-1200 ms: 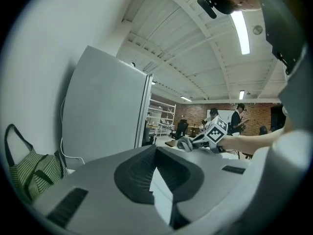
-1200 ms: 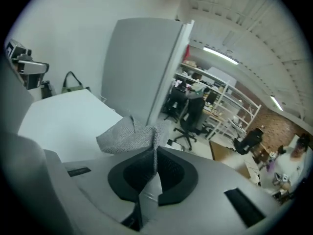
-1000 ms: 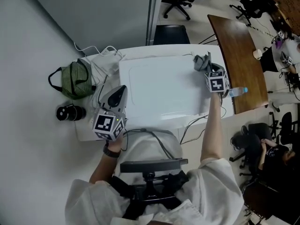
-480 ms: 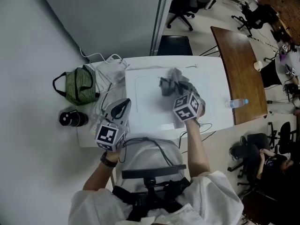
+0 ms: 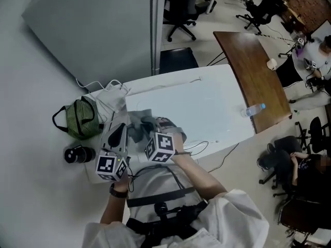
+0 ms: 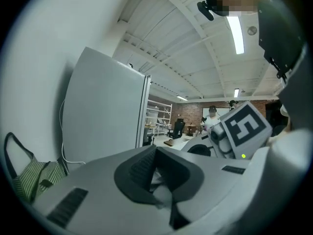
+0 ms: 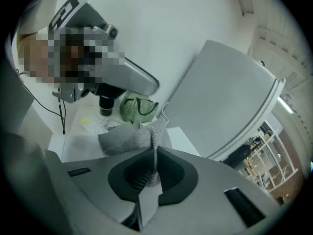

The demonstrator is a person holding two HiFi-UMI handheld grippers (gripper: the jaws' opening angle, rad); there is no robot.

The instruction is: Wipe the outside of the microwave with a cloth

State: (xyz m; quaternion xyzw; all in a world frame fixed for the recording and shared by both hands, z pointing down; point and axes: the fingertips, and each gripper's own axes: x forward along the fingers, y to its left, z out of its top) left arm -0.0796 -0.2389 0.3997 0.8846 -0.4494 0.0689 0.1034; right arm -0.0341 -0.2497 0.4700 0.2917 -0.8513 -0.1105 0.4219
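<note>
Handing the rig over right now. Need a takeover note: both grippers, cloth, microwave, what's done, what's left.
Left gripper: jaws together, nothing gripped, beside the left edge of the microwave.
Right gripper: shut on the grey cloth, at the near-left corner of the microwave's top.
Done: cloth is in hand and on the top; how much has been wiped can't be told.
Left: probably any unwiped top area, then the sides and front.

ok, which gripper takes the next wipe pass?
Right. The right gripper is shut on the cloth, which lies on the microwave top. The left gripper is shut on nothing, by the microwave's left edge.
</note>
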